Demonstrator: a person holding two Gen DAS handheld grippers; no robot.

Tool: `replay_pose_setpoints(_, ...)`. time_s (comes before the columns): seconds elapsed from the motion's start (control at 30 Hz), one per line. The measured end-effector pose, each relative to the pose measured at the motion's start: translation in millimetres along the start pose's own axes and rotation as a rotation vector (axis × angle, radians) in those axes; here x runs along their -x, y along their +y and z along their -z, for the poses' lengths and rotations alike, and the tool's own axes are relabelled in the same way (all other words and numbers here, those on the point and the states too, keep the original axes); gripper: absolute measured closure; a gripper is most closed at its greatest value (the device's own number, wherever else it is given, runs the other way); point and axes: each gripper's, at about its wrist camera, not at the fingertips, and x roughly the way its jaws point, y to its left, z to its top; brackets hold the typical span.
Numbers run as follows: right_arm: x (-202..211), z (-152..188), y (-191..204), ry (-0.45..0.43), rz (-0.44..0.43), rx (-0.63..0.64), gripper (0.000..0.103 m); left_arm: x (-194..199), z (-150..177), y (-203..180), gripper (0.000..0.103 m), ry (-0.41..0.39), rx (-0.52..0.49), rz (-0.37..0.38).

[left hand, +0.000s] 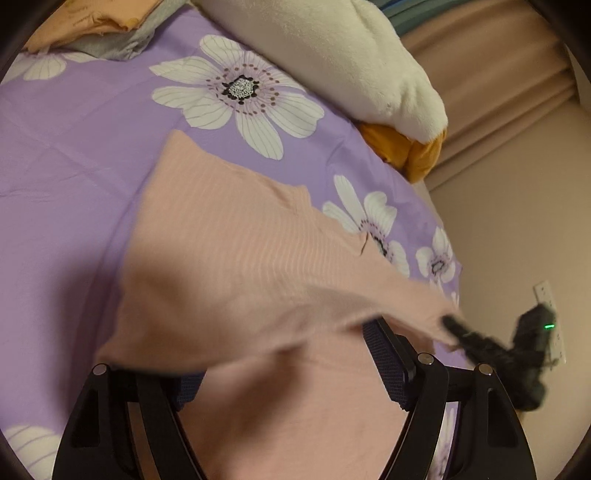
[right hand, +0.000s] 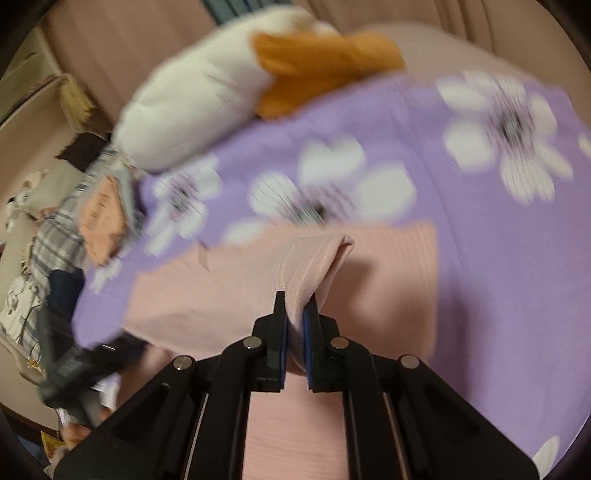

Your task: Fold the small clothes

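No readable text, label, brand or number shows in either view.

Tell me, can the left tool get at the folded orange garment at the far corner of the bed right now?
Probably not yet. The left tool stands wide open with the pink ribbed garment draped over its fingers, and the orange garment lies far across the purple floral sheet. No obstacle lies between.
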Motion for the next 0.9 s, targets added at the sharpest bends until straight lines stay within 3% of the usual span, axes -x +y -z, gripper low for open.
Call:
replay_pose_setpoints(0.13, -22.8, 22.6, -22.1, 0.08, 0.059, -0.032, 0.089, 10.7, 11.3, 10.2, 0.025, 0.019, -0.013, -0.041)
replay_pose_setpoints(0.33, 3.0, 19.9, -31.6, 0.023, 0.028, -0.084, 0.075, 48.1, 24.9, 19.7, 0.025, 0.02, -0.048, -0.04)
replay_pose_setpoints(0.43, 20.8, 19.5, -29.5, -0.035, 0.015, -0.071, 0.075, 63.9, 19.8, 12.2, 0.025, -0.017, -0.082, -0.022)
replay_pose_setpoints(0.5, 27.2, 23.1, -25.1, -0.056, -0.039, -0.061, 0.078, 68.1, 13.0, 4.0, 0.025, -0.042, -0.113, 0.013)
replay_pose_setpoints(0.57, 22.3, 29.9, -17.8, -0.038, -0.07, -0.035, 0.081, 58.7, 5.9, -2.2, 0.025, -0.041, -0.136, 0.021)
replay_pose_setpoints(0.67, 1.4, 42.3, -10.0, 0.018, -0.024, 0.005, 0.088, 37.0, -0.5, 1.0, 0.025, -0.026, -0.123, 0.003)
replay_pose_setpoints(0.8, -12.4, 50.2, -28.4, 0.044, -0.022, -0.057, 0.096, 14.9, 0.5, 19.8, 0.025, 0.012, -0.089, -0.077)
replay_pose_setpoints(0.9, -3.6, 51.2, -36.0, 0.045, -0.06, -0.103, 0.089, 20.1, 5.7, 31.3, 0.025, 0.026, -0.057, -0.053)
